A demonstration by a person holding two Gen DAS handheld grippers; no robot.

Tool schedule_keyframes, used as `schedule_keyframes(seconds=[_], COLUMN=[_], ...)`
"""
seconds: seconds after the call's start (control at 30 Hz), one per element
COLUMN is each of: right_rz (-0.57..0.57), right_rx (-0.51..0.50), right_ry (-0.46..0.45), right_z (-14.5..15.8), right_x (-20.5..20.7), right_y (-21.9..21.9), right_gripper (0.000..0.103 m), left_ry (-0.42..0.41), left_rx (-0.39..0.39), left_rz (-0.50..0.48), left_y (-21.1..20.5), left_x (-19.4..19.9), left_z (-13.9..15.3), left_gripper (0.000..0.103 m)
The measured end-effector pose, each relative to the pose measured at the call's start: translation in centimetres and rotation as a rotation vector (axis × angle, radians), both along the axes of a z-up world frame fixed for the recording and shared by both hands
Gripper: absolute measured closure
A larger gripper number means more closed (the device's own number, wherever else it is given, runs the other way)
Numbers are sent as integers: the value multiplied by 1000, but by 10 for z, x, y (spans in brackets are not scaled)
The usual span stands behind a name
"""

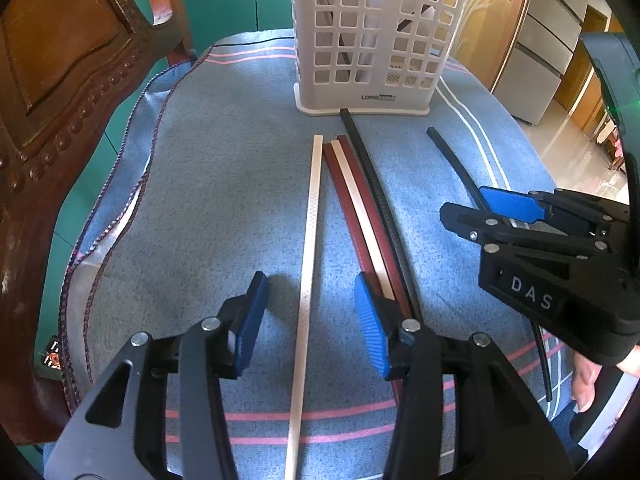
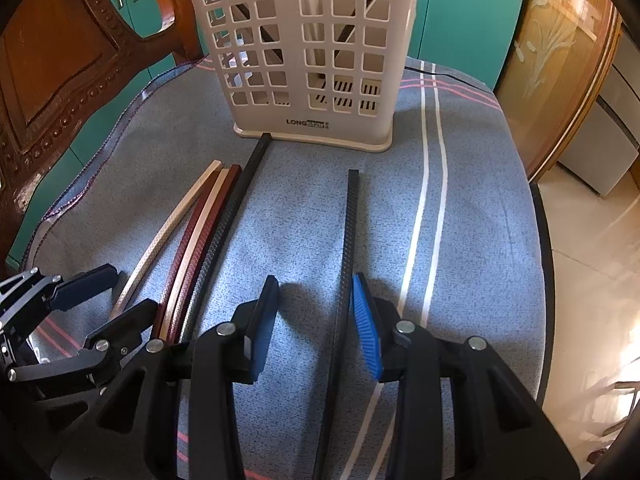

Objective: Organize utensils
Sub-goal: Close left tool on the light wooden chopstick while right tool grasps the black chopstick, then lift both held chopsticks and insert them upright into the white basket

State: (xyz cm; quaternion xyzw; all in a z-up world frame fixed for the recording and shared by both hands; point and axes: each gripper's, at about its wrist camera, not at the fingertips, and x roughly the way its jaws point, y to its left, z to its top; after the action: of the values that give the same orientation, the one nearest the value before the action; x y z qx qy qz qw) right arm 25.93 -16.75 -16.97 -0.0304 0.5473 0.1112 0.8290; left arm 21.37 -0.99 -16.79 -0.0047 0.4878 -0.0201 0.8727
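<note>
Mostly slim square chopsticks (image 1: 306,264), perforated plastic holder (image 1: 376,36)

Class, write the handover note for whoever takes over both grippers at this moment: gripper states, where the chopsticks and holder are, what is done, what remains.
Left gripper: open, pads either side of the lone cream chopstick, not pressing.
Right gripper: open around the separate black chopstick, which lies close to its right pad; no grip.
Four more lie bunched: two dark red, one cream, one black whose tip meets the holder's base.
Holder stands upright on the blue cloth, some sticks already inside.
Left: all six loose chopsticks.
</note>
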Motion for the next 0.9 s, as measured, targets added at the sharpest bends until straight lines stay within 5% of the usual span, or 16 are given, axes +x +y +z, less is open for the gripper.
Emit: schedule_keyframes(seconds=[0.37, 0.43, 0.57, 0.7, 0.9], right_rz=[11, 19, 16, 13, 7], right_rx=[-22, -22, 7, 53, 160], right_ry=[35, 33, 43, 58, -20], right_z=[-3, -4, -3, -1, 44], right_x=[24, 24, 26, 26, 11], right_y=[8, 8, 2, -3, -23], right_gripper=[65, 67, 95, 97, 97], left_ry=[30, 26, 24, 13, -105], left_rx=[13, 12, 1, -72, -183], left_rz=[14, 16, 12, 23, 34], left_y=[5, 6, 10, 20, 41], left_x=[35, 37, 41, 39, 22], left_z=[1, 2, 3, 11, 67], left_gripper=[52, 66, 96, 96, 97])
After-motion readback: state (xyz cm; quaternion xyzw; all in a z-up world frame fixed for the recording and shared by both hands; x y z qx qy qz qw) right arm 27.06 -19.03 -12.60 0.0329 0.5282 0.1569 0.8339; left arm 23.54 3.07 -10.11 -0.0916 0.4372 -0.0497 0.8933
